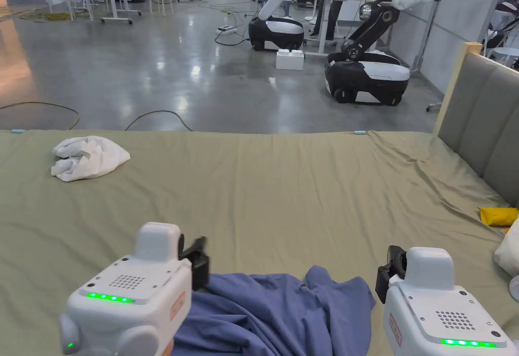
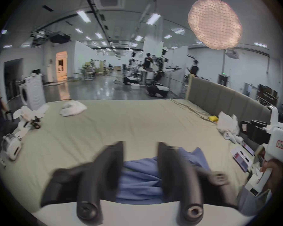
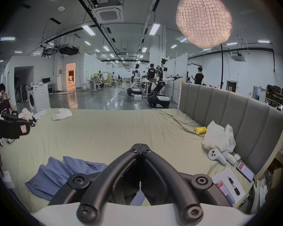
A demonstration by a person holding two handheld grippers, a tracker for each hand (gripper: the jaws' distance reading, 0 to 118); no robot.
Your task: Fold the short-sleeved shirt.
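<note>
A blue short-sleeved shirt [image 1: 273, 314] lies crumpled on the olive bed sheet [image 1: 284, 194] at the near edge, between the two grippers. My left gripper [image 2: 140, 149] hovers over the shirt's left part with its jaws apart and nothing between them; the shirt [image 2: 137, 179] shows through the gap. Held above the sheet just right of the shirt [image 3: 55, 175], my right gripper [image 3: 140, 145] has its jaws closed tip to tip with nothing between them. In the head view the left gripper [image 1: 200, 258] and right gripper [image 1: 390, 271] are white housings with green lights.
A crumpled white cloth [image 1: 86, 156] lies at the far left of the bed. A yellow item [image 1: 499, 216], a white bag [image 3: 217, 138], white controllers [image 3: 219, 157], a phone [image 3: 245, 170] and a notepad with pen [image 3: 229, 185] sit by the grey headboard [image 1: 486, 118]. Wheeled robots [image 1: 367, 75] stand beyond.
</note>
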